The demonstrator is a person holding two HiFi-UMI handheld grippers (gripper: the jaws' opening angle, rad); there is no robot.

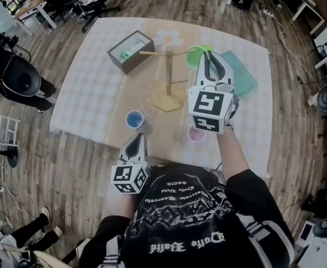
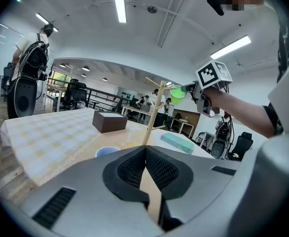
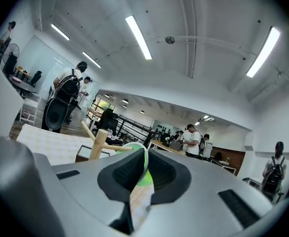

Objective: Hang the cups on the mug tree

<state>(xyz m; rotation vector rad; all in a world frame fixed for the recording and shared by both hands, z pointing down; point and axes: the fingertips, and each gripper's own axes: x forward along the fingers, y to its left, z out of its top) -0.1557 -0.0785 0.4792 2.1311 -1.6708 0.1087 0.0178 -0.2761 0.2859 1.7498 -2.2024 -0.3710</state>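
The right gripper (image 3: 143, 158) is seen with its jaws closed on the rim of a green cup (image 1: 196, 53), the wall of the cup being pinched between the two pads. The cup is held in the air above the tabletop (image 1: 85, 94), just beside the right-hand end of the top peg of the mug tree (image 1: 168, 71); whether the peg touches the cup cannot be told. The tree is stood upright on a round base at about the middle of the tabletop.

The left gripper (image 2: 145, 149) is held low over the near edge, its jaws brought together with nothing between them. Just beyond it a blue cup (image 1: 134, 119) is set upright near the near edge, and a pink cup (image 1: 196, 133) is set to the right of that, under the right arm. A dark open box (image 1: 131, 51) lies toward the far left corner, a flower-shaped mat (image 1: 169, 37) near the far edge, and a teal pad (image 1: 239, 74) toward the right edge.
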